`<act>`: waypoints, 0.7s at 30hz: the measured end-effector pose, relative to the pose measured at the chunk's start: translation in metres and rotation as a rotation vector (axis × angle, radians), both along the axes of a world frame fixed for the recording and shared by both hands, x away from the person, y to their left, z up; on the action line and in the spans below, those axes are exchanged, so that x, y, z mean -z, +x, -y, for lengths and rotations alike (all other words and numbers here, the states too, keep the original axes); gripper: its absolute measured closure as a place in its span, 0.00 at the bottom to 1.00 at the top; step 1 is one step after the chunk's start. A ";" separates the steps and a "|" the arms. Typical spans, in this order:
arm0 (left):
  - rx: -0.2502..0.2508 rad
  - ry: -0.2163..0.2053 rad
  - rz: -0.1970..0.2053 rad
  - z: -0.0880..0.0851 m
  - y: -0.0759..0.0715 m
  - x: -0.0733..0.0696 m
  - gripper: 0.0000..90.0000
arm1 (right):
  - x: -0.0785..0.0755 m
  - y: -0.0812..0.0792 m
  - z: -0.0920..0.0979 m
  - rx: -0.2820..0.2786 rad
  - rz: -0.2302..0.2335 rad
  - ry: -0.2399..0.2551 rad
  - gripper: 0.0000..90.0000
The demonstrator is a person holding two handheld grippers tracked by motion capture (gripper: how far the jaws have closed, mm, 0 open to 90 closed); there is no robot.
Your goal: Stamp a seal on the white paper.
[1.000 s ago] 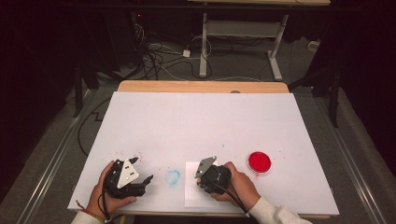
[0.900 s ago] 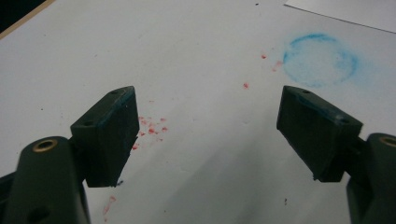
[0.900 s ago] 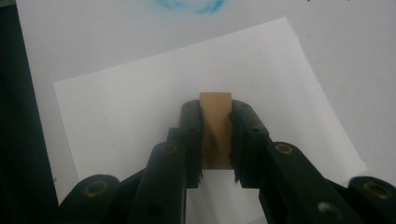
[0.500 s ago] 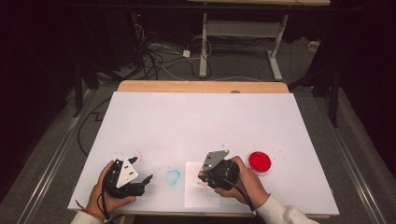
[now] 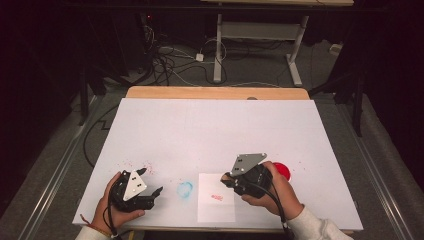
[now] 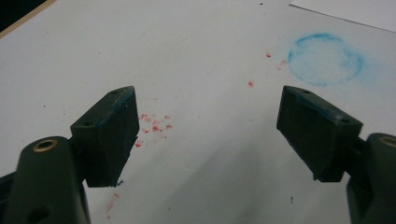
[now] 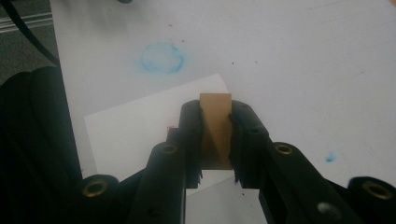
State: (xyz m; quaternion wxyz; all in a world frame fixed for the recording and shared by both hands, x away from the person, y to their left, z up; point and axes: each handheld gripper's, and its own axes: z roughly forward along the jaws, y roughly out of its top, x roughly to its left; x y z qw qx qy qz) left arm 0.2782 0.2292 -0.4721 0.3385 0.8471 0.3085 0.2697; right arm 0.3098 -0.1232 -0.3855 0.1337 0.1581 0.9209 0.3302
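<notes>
My right gripper [image 5: 227, 181] is shut on a small wooden block [image 7: 215, 126], held just above the right edge of a white paper sheet [image 5: 216, 205] near the table's front. The sheet carries a small red print [image 5: 217, 197]. A round red ink pad [image 5: 283, 170] lies behind the right hand, partly hidden by it. My left gripper [image 5: 156, 192] rests at the front left, open, with nothing between its jaws [image 6: 208, 123]. A faint blue ring mark [image 5: 185, 189] sits on the table between the left gripper and the sheet.
Red ink specks [image 6: 154, 123] dot the white table top [image 5: 215, 130] near the left gripper. A wooden strip [image 5: 215, 93] runs along the table's far edge. Cables and desk legs stand on the floor beyond.
The right gripper has moved right and slightly away with the block, off the middle of the sheet, and the red print there now shows. The left gripper has stayed put.
</notes>
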 end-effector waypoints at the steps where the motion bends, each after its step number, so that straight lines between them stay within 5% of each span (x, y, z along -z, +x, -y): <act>1: -0.002 -0.002 0.000 0.000 0.000 0.000 0.23 | -0.001 0.001 0.001 0.001 0.000 0.003 0.85; 21: 0.010 0.002 -0.002 0.002 0.003 0.000 0.23 | -0.012 0.000 0.017 0.036 0.025 0.012 0.85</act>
